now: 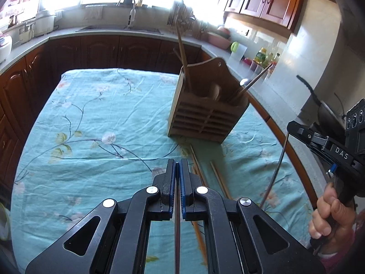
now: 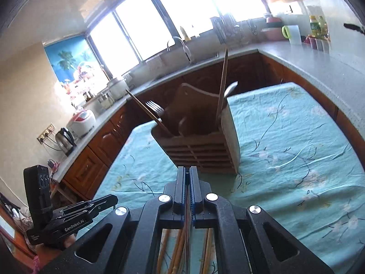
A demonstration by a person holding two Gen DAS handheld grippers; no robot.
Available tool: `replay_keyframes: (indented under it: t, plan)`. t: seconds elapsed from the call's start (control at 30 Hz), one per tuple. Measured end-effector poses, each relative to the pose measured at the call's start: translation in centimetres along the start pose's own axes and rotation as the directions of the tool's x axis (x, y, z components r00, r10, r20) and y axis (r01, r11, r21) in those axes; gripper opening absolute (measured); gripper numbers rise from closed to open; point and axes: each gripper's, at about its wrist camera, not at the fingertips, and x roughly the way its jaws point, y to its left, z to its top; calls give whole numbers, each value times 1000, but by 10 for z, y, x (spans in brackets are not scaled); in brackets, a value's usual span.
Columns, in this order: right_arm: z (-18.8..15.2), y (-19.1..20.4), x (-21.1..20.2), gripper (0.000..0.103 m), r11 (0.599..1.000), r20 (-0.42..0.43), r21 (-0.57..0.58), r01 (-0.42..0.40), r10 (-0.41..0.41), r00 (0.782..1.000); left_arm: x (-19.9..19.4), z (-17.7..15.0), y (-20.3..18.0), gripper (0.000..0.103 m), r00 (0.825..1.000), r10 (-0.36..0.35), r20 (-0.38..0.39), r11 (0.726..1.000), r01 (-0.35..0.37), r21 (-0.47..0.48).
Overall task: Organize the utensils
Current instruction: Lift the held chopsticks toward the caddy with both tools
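Wooden slats mark the utensil holder [image 1: 203, 111], which is standing on the teal-clothed bench [image 1: 91, 118], ahead and slightly right of the left gripper [image 1: 177, 171]. Its jaws are being pressed together on a thin dark rod [image 1: 176, 228] whose long axis is running back along the fingers. A slim metal utensil [image 1: 276, 166] is being pinched by the right gripper [image 2: 188, 175], hanging steeply downward. The right hand is judged nearer the holder. Loose chopsticks [image 1: 216, 178] are lying lengthwise between grippers and holder, pointing toward it.
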Motion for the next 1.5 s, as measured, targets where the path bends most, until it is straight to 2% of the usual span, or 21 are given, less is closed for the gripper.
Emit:
replay_keyframes:
  t: [0.37, 0.7, 0.97, 1.23, 1.5]
  plan:
    - [26, 15, -38, 3, 999, 111, -40, -1, 6, 994, -50, 17, -5, 3, 993, -8, 116, 1000, 6, 16]
    - [41, 23, -47, 3, 997, 156, -71, 16, -5, 988, -64, 35, -9, 3, 983, -3, 183, 1000, -1, 24]
    - [57, 16, -52, 3, 998, 195, -59, 28, -16, 981, -73, 62, -18, 3, 969, -19, 246, 999, 8, 43]
    - [89, 10, -54, 3, 996, 258, -53, 65, -49, 965, -77, 103, -31, 3, 944, -29, 329, 997, 6, 72]
    - [134, 10, -46, 3, 994, 329, -59, 96, -71, 942, -77, 158, -45, 3, 900, -31, 435, 996, -7, 86]
